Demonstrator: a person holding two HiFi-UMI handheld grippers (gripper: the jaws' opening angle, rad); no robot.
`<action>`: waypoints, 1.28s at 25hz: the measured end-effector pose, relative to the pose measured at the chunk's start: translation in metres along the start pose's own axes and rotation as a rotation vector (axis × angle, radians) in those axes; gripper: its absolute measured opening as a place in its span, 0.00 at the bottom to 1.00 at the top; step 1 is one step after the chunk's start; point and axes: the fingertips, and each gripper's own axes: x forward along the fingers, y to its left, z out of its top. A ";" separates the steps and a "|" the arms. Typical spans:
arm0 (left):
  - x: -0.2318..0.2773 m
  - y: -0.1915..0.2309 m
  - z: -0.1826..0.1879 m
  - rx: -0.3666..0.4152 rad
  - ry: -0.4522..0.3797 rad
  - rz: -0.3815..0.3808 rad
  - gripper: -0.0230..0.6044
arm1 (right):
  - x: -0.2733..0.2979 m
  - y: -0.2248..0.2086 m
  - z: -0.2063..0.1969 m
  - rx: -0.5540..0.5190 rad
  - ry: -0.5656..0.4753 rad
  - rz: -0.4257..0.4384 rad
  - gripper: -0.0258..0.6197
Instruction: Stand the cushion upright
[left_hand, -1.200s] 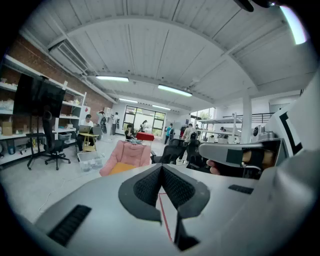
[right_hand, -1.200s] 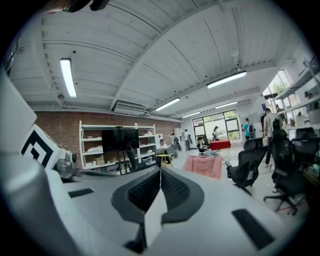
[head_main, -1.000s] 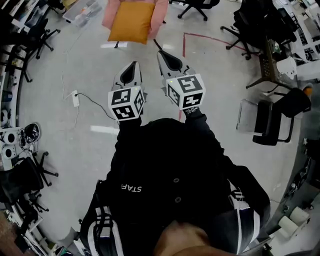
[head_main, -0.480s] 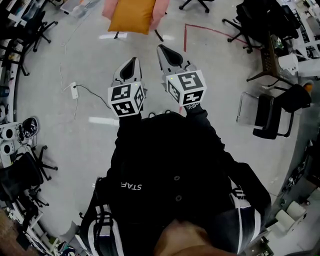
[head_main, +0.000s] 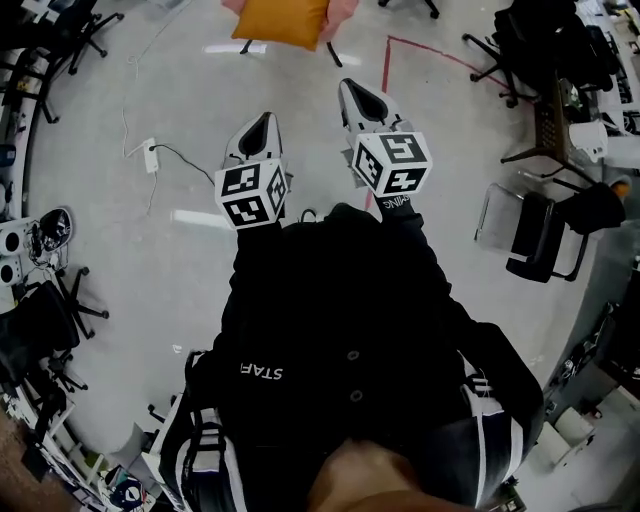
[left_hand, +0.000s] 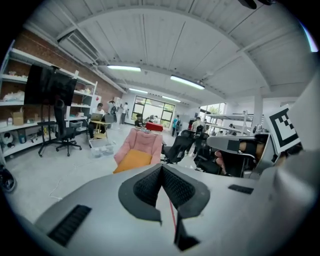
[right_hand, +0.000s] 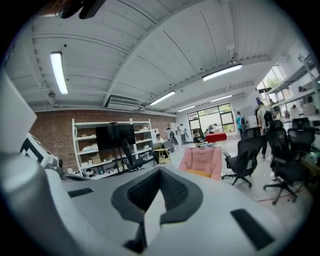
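Cushion, orange, square and soft, lies on the seat of the pink armchair, across the grey concrete floor and well ahead of you. Your left gripper and right gripper sit side by side before your chest, both pointing toward the armchair and well apart from it. Each has its jaws pressed together with nothing between them. A red tape line runs along the floor right of the armchair.
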 end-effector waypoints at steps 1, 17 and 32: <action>0.001 0.009 0.000 -0.008 0.002 0.013 0.04 | 0.006 0.001 -0.001 -0.009 0.001 0.000 0.06; 0.152 0.114 0.010 -0.077 0.080 0.157 0.04 | 0.170 -0.124 -0.035 0.045 0.132 -0.040 0.06; 0.453 0.159 0.147 -0.038 0.136 0.078 0.04 | 0.437 -0.270 0.036 0.085 0.218 0.053 0.06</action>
